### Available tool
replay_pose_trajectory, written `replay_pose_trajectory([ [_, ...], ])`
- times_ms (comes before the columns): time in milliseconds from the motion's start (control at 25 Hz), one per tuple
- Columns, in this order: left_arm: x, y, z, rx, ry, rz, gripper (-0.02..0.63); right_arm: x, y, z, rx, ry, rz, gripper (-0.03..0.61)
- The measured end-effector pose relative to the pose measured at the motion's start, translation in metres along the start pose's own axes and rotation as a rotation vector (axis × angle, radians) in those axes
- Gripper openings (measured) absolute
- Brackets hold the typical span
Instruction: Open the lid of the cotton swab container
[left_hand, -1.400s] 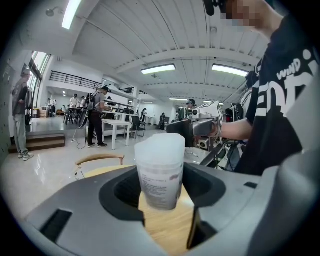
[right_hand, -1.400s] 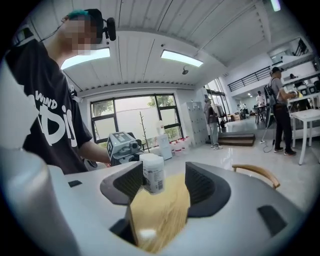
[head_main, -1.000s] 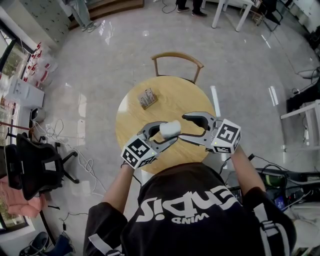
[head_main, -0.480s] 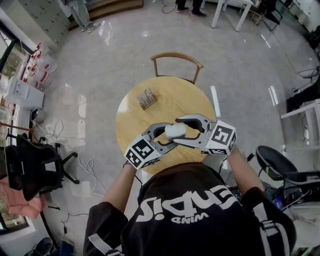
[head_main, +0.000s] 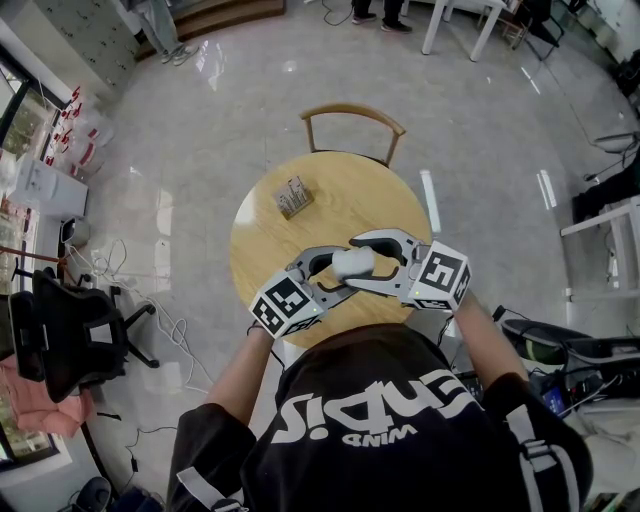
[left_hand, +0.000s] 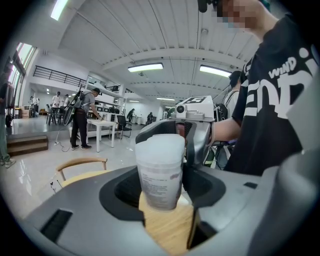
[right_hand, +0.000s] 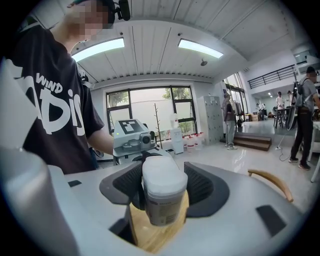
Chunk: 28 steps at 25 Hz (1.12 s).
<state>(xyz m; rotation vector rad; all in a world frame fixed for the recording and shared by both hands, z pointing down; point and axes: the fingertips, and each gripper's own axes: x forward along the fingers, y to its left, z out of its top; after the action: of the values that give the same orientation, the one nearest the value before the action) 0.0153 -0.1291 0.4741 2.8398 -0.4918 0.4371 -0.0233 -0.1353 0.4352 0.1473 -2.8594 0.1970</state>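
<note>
In the middle of the frame, my left gripper (left_hand: 162, 189) squeezes the cotton swab container (head_main: 350, 263) and my right gripper (right_hand: 162, 194) pinches its lid (right_hand: 161, 174), not opened yet.

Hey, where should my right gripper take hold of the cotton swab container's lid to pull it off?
I'd grip the white lid across its two opposite sides, coming in level from the side facing away from the left gripper. The container stands upright with that gripper on its lower body, so only the cap on top is free. The right gripper brackets it there.
</note>
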Motion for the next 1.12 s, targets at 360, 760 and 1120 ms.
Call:
replay_pose_trajectory([
  [360,-0.001,-0.002,0.003,-0.002,-0.007,-0.011,0.249,0.0,0.001,0.006,0.011,-0.029,0.012,0.245],
  [760,0.004,-0.001,-0.003,0.02,0.009,-0.003,0.249,-0.001,-0.002,-0.004,0.034,0.004,0.023,0.241],
  [1120,0.004,-0.005,-0.007,0.043,0.032,-0.03,0.249,-0.001,0.001,-0.012,0.106,0.055,0.049,0.239],
])
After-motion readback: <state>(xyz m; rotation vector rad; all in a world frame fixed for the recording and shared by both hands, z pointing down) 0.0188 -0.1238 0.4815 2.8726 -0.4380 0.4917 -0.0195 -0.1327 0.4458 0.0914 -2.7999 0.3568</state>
